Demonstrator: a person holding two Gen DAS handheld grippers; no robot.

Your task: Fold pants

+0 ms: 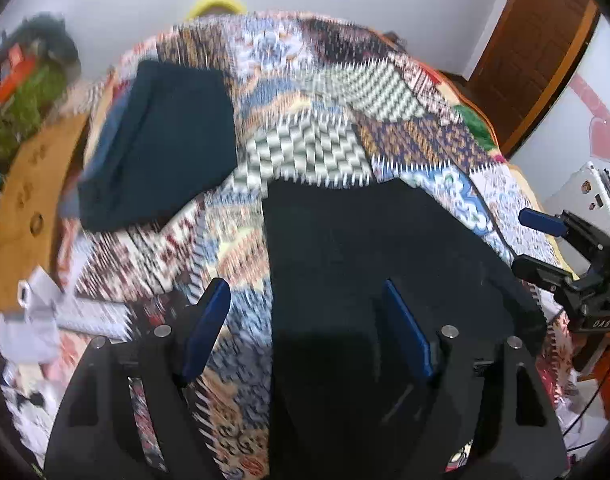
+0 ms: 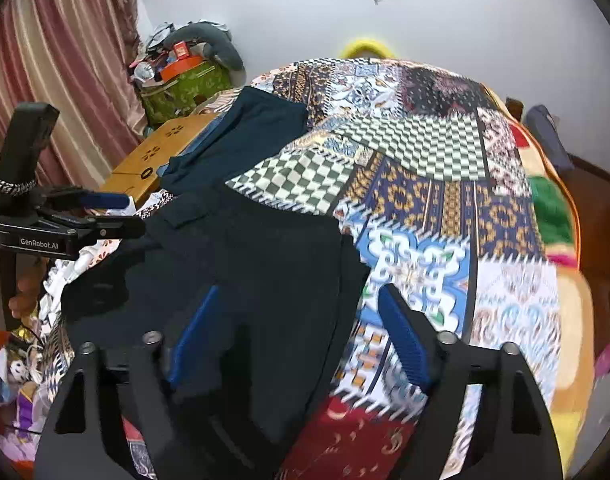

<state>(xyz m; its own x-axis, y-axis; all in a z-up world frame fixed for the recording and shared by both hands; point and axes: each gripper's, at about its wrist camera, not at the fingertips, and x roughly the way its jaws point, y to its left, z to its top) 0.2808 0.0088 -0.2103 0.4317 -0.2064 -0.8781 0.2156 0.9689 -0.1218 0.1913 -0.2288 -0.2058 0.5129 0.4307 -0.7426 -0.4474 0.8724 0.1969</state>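
Observation:
Black pants (image 1: 365, 264) lie flat and folded on a patchwork bedspread (image 1: 305, 128). My left gripper (image 1: 305, 320) hovers over their left edge, jaws wide apart, nothing pressed between the blue pads. My right gripper (image 2: 301, 320) hangs above the pants (image 2: 265, 264) near their right edge, also open and empty. Each gripper shows in the other's view: the right gripper (image 1: 521, 240) at the far right, the left gripper (image 2: 135, 216) at the far left, a hand on its handle. A folded dark teal garment (image 1: 165, 140) (image 2: 245, 136) rests farther up the bed.
A low wooden table (image 2: 157, 156) stands beside the bed's left side, with a green box (image 2: 185, 88) of clutter behind it. Striped curtains (image 2: 57, 60) hang at the left. A brown door (image 1: 545, 40) is at the right. The bedspread (image 2: 445, 200) stretches to the right of the pants.

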